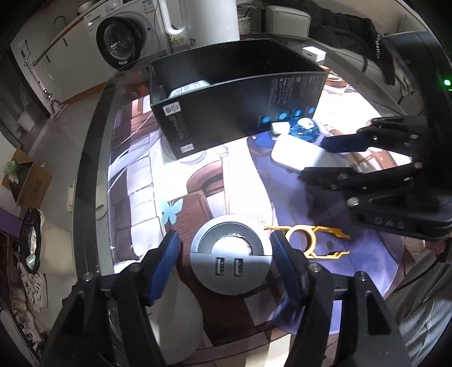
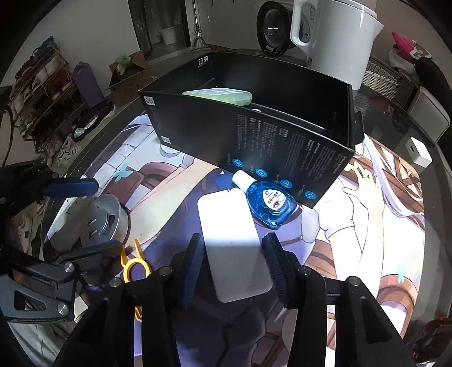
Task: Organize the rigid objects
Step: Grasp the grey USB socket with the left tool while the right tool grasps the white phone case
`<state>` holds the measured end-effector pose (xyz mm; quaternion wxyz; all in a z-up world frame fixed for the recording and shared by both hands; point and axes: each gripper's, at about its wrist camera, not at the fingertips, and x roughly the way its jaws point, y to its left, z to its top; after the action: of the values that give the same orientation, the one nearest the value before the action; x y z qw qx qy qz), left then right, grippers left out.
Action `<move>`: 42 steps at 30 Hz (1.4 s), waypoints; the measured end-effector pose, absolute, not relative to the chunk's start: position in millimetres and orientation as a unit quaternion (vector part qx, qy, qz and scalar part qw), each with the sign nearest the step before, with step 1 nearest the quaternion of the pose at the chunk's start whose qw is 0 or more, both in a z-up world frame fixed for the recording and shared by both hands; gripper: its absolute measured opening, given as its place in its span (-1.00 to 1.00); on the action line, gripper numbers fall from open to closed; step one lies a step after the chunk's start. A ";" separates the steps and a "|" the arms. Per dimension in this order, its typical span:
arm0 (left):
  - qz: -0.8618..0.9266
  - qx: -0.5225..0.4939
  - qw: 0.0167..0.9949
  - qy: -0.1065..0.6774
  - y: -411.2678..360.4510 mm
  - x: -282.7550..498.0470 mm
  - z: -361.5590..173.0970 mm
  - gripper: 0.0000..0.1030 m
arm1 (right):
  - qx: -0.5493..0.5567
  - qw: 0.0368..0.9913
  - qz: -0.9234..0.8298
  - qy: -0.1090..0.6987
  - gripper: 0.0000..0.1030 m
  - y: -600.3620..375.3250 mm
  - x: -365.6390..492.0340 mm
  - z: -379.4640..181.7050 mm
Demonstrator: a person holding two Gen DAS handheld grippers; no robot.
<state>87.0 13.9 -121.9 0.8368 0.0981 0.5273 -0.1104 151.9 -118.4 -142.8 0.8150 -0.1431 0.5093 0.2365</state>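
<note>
A black open box stands on the printed mat and holds a pale green case. My left gripper is open, its blue-padded fingers on either side of a round silver USB hub. My right gripper is open around a white power bank. A blue eye-drop bottle lies against the box. A yellow plastic tool lies between the grippers.
A white kettle stands behind the box. A small white adapter lies on the bare glass table. A washing machine and cardboard box are beyond the table edge.
</note>
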 end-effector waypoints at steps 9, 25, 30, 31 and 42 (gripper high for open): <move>-0.101 0.068 0.836 0.535 20.9 99.3 -121.4 0.09 | -0.149 0.818 0.234 0.504 -0.12 -126.9 145.8 -144.3; -0.065 0.086 0.844 0.525 11.0 130.1 -132.8 0.15 | -0.166 0.820 0.241 0.491 -0.03 -124.5 144.4 -145.9; -0.072 0.081 0.842 0.528 10.9 130.5 -133.5 0.10 | -0.183 0.817 0.258 0.482 -0.23 -120.3 137.5 -145.7; -0.072 0.085 0.842 0.527 10.5 129.7 -133.6 0.10 | -0.184 0.818 0.257 0.481 -0.24 -120.6 136.0 -145.5; -0.084 0.112 0.863 0.485 2.2 113.9 -110.1 0.10 | -0.168 0.825 0.262 0.472 -0.24 -120.8 132.8 -138.9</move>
<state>113.9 2.2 -110.1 0.8632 0.1118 0.4851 -0.0836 132.8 -120.8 -138.9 0.8247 -0.1679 0.4721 0.2622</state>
